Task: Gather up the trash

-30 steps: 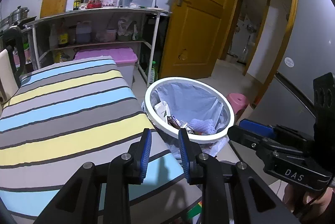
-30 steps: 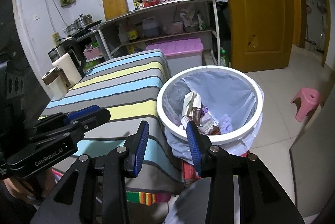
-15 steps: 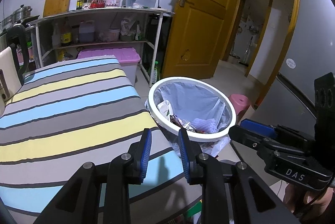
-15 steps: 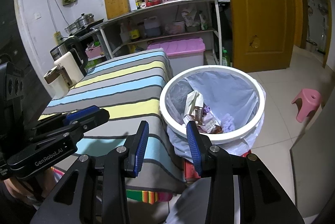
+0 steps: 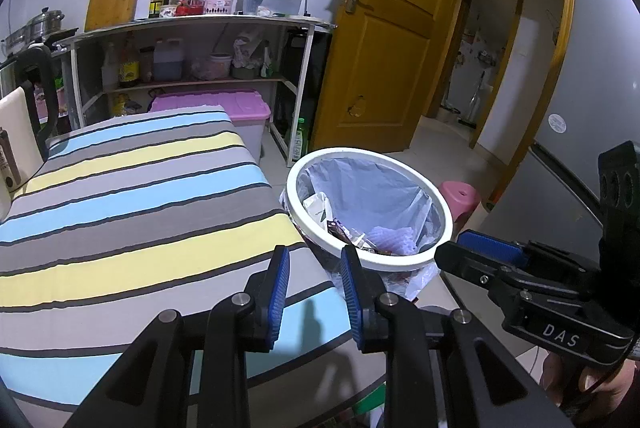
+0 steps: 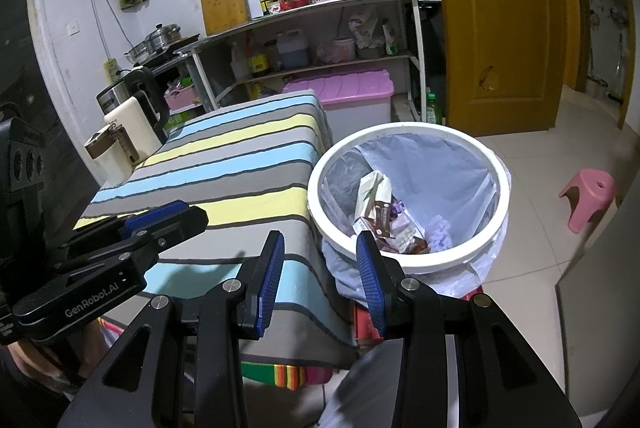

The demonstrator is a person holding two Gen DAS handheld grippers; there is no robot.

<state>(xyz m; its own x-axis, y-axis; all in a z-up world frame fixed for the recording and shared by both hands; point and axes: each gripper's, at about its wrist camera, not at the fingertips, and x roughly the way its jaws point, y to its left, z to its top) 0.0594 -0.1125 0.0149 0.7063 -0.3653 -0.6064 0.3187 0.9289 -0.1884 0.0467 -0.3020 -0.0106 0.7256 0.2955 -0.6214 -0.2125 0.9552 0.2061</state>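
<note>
A white-rimmed trash bin (image 5: pixel 400 260) with a pale blue liner stands beside the striped table (image 5: pixel 120 204). It holds wrappers and a carton (image 6: pixel 372 192); it also shows in the right wrist view (image 6: pixel 460 256). My left gripper (image 5: pixel 314 256) is open and empty above the table's near right corner, just left of the bin. My right gripper (image 6: pixel 320 244) is open and empty over the table edge next to the bin. Each gripper appears in the other's view: the right one (image 5: pixel 488 248) and the left one (image 6: pixel 160 218).
The striped cloth (image 6: pixel 240 164) covers the table. A kettle (image 6: pixel 132 112) and a cup (image 6: pixel 106 152) stand at its far left. A shelf unit (image 5: pixel 200 60) with bottles, a pink-lidded box (image 5: pixel 224 106), a wooden door (image 5: pixel 384 60) and a pink stool (image 6: pixel 590 196) lie beyond.
Both grippers have drawn back and up a little from the bin; the bin looks slightly smaller and farther. Both stay open and empty.
</note>
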